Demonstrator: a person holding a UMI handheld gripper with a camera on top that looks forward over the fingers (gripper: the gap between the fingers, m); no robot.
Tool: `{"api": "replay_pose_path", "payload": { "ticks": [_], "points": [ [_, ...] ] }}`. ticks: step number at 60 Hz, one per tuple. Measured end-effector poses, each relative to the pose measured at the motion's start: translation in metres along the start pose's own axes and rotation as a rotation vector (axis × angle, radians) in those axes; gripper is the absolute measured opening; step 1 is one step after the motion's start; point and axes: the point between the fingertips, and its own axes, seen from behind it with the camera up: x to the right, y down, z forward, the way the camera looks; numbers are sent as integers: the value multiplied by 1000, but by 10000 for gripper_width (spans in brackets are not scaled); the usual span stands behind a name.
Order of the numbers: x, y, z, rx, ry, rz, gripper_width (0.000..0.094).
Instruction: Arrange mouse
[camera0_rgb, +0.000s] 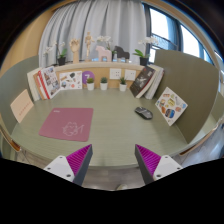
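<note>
A small dark mouse (144, 113) lies on the green table (110, 135), far ahead of the fingers and to the right, near a leaning picture book. A pink-red mouse mat (67, 124) lies flat on the table ahead and to the left. My gripper (112, 162) is open and empty, its two magenta pads (76, 160) spread wide, well short of both the mouse and the mat. Nothing stands between the fingers.
Books and cards (52, 82) lean along the back and left walls, another book (170, 105) leans at the right wall. Small potted plants (88, 80) stand in a row at the back. A curtained window lies beyond.
</note>
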Motion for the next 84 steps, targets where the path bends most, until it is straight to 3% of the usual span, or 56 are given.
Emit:
{"api": "replay_pose_path", "payload": {
  "ticks": [11,28,46,68,74,84],
  "points": [
    [90,29,47,-64,86,29,855],
    [164,-9,147,-73,52,-8,854],
    [177,-57,231,-84,-48,-41,834],
    [177,-89,278,-118,-110,-18,626],
    [179,-91,282,-131,-105,-8,505],
    [182,-91,284,-152,-66,23,462]
  ]
}}
